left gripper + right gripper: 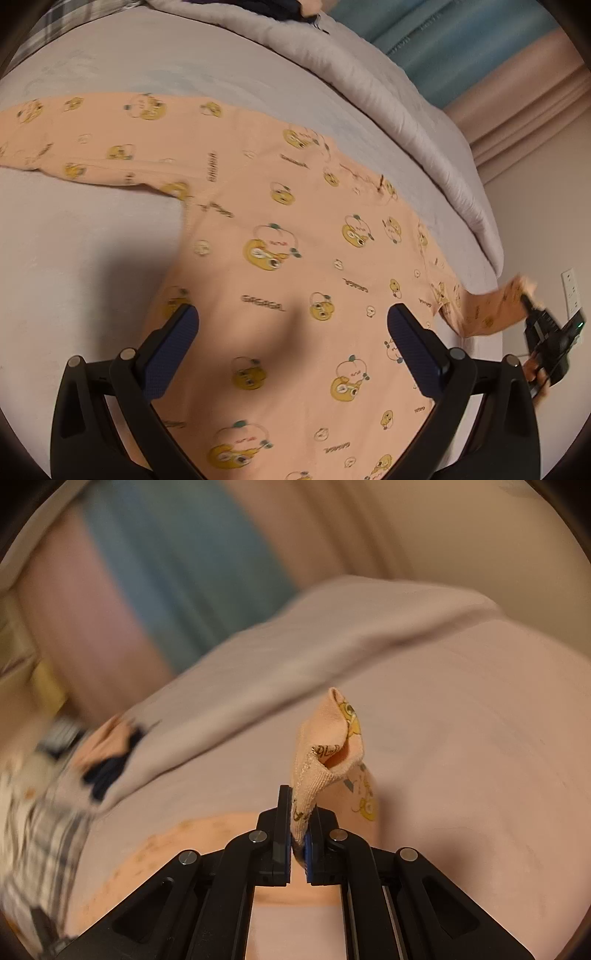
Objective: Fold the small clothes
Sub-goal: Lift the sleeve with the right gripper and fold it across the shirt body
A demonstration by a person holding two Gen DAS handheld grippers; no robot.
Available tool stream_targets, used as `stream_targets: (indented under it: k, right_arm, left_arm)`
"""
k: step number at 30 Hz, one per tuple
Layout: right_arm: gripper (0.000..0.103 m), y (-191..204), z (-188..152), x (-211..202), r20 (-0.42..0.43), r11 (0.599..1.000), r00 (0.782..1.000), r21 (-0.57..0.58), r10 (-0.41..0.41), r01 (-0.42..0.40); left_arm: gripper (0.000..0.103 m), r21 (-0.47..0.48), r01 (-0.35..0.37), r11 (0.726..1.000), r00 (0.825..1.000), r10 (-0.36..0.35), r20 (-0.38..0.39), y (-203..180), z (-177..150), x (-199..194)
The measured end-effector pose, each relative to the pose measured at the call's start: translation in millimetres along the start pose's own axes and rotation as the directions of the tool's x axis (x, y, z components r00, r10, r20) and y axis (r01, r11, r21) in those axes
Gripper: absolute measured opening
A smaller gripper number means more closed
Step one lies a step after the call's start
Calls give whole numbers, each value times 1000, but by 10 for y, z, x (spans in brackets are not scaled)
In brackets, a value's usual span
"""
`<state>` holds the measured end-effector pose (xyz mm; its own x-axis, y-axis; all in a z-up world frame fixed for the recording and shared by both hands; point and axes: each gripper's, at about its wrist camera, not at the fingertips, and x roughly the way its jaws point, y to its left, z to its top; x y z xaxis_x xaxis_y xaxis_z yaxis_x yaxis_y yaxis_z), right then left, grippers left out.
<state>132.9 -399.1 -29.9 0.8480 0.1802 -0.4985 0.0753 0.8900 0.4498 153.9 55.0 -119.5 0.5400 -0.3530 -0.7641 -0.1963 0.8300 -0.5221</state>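
Right claw [300, 830] pinching shirt cuff [325, 760]; left claw [293, 325] spread, seemingly above shirt [280, 236].

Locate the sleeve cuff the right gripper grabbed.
In the right wrist view the sleeve cuff is pinched in the right gripper, lifted above the bed; the left wrist view shows it at far right, off the bed's edge.

Peach printed shirt [280, 236] soft matt knit cloth; bedsheet [92, 229] smooth matt fabric.
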Motion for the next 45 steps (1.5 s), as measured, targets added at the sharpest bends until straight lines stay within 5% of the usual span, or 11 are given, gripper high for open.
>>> stream_targets:
  k: [5,11,19,21,24,29,32,36,39,41,45]
  right_arm:
    - [7,1160,-93,144,-51,962,991,-240,121,-129]
    - [7,2236,-690,564,-181,856,964,-448,196,-258]
    - [13,3177,-1667,1142,-311,658,947,-698,79,-284]
    - [48,3218,-1902,1347,-384,621,923,-720,15,-310]
    - [50,3266,-1979,1328,-487,612,869,-663,86,-432]
    - [67,2867,-1441,984,-562,645,747,-430,356,-631]
    - [69,2566,-1212,956,-506,701,769,-378,391,-605]
    - [62,2145,-1068,1200,-423,830,892,-430,162,-355]
    - [40,1853,-1029,1360,-425,876,901,-401,83,-269]
    - [30,1703,-1002,1417,-415,893,909,-394,39,-218]
    - [29,1474,-980,1428,-407,918,914,-360,5,-166]
  left_arm:
    - [102,-36,8,999,999,-7,46,253,-1,-278]
    - [102,-87,-12,996,995,20,95,609,15,-539]
    - [102,-158,-53,986,991,72,117,1054,4,-733]
    - [102,-175,-62,983,989,84,120,1155,11,-775]
    - [102,-199,-54,978,988,81,130,1266,35,-810]
    - [102,-204,7,979,989,23,145,1265,68,-805]
    - [102,-146,53,988,988,-30,154,1036,181,-711]
    - [101,-32,129,991,980,-123,156,578,379,-530]
    - [92,57,179,982,975,-185,127,185,508,-298]
    - [68,83,204,975,976,-209,65,0,579,-35]
    - [59,106,120,987,993,-120,-9,-92,563,419]
